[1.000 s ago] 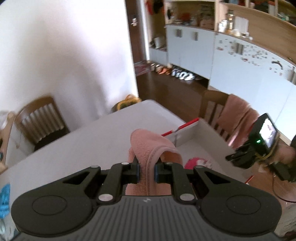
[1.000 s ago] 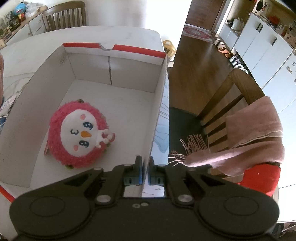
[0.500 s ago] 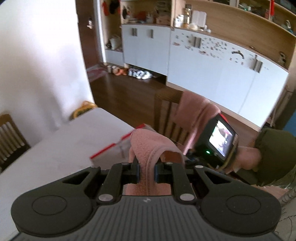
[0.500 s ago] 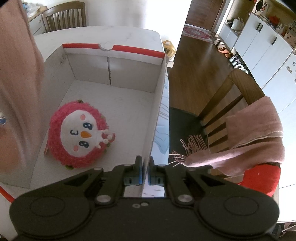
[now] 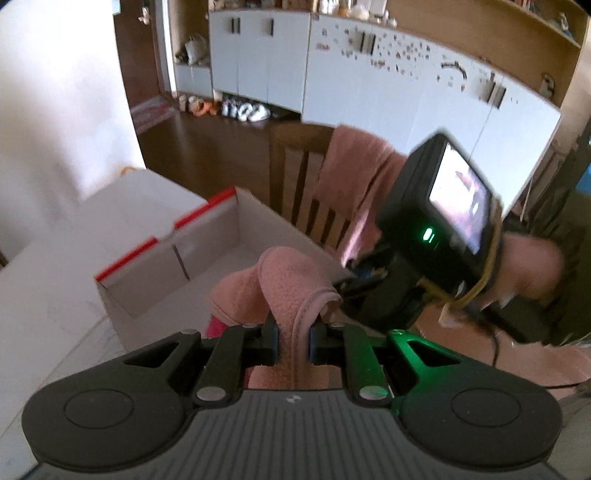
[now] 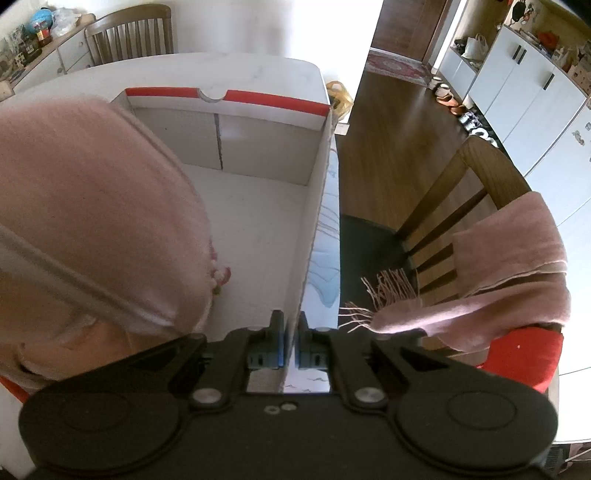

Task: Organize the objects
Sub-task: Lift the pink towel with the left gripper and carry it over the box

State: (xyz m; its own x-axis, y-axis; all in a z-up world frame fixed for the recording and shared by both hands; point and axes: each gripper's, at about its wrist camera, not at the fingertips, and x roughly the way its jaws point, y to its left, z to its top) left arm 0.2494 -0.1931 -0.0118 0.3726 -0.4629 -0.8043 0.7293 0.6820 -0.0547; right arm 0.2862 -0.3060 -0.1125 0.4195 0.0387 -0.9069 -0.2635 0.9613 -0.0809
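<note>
Both tongs grip: left tongs (image 5: 293, 341) pinch pink cloth (image 5: 280, 280), right tongs (image 6: 290, 347) clamp box wall (image 6: 314, 229).

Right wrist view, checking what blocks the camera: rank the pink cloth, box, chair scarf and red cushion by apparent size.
1. Pink cloth, inflated by nearness
2. Box, alike, unsure
3. Scarf
4. Cushion

Beside my white surface (image 6: 221, 66) stands a brown wooden chair (image 6: 476, 177) with a dark seat. A long pink scarf with a fringe (image 6: 517, 258) hangs over its back. Something red (image 6: 524, 354) sits under the scarf. The floor is dark brown wood (image 6: 391, 122). White cupboards with dark handles (image 5: 332, 66) line the far wall, and shoes (image 5: 240, 109) sit in a row below them. Another wooden chair (image 6: 129, 31) stands at the far end of my surface.
</note>
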